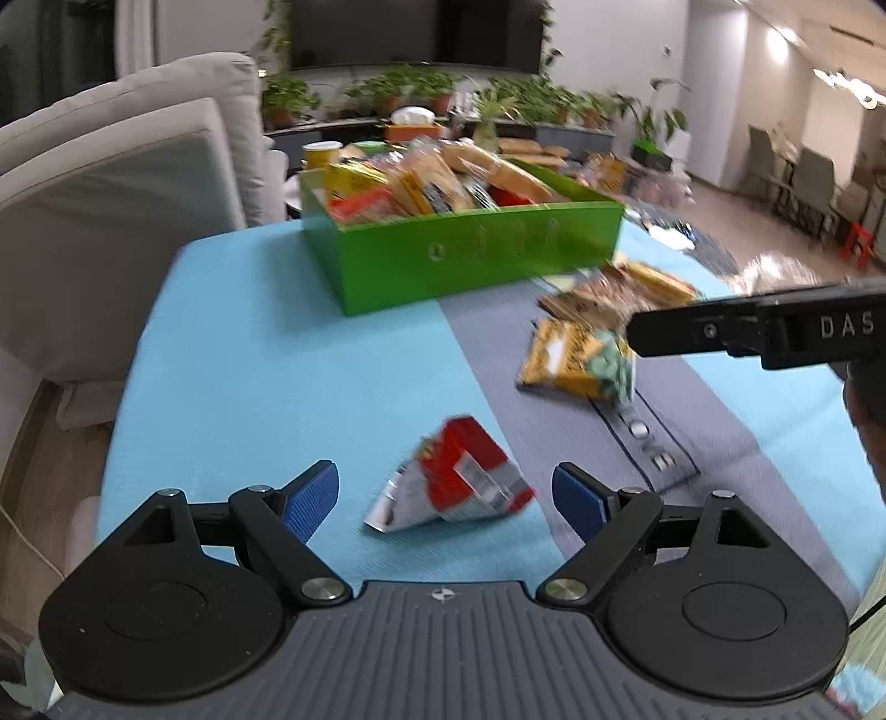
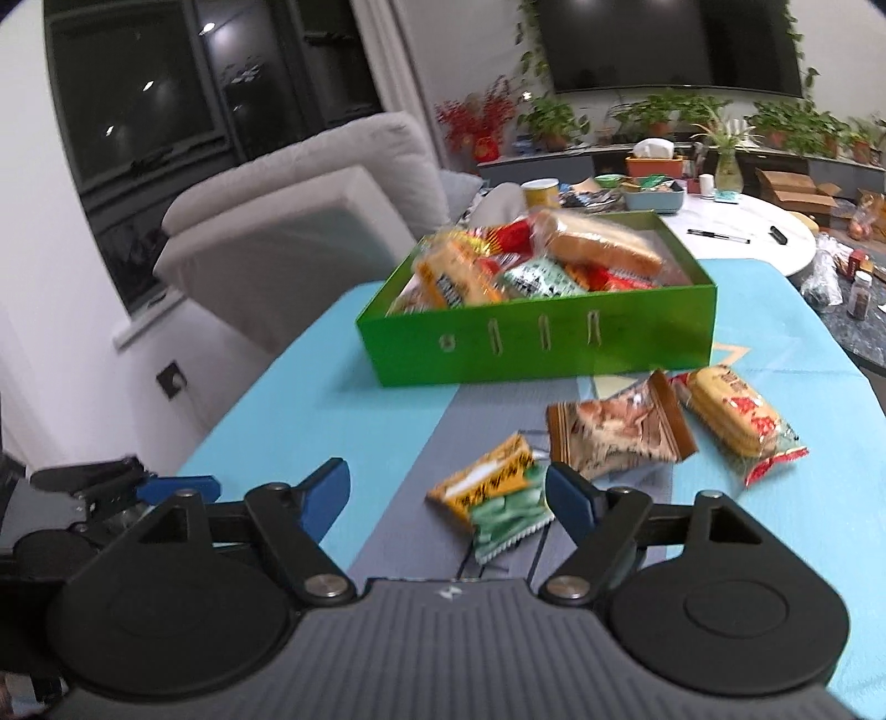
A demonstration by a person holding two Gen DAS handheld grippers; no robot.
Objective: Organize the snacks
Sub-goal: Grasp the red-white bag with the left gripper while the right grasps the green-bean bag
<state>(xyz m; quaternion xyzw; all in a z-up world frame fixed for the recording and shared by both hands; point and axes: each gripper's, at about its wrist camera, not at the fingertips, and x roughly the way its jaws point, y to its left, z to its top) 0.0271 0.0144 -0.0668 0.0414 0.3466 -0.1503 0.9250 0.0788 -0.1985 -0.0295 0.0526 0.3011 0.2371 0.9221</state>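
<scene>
On the worktop [image 1: 249,343], both open, empty grippers, left gripper [image 1: 446,490] and right gripper [image 2: 448,493], should straddle red packet [image 1: 459,479] and yellow-green packet [image 2: 493,495] squarely before closing fingers.

A grey sofa [image 2: 310,183] stood at nine o'clock of the bench [image 1: 249,354], which wore a blue cloth. A dark TV [image 2: 670,44] hung on the wall at twelve o'clock, potted plants [image 2: 664,113] lined up beneath it. A round white table [image 2: 736,232] at one o'clock carried pens [image 2: 718,236], a yellow cup [image 2: 541,193] and a cardboard box [image 2: 794,191]. Chairs [image 1: 803,171] stood at two o'clock.
</scene>
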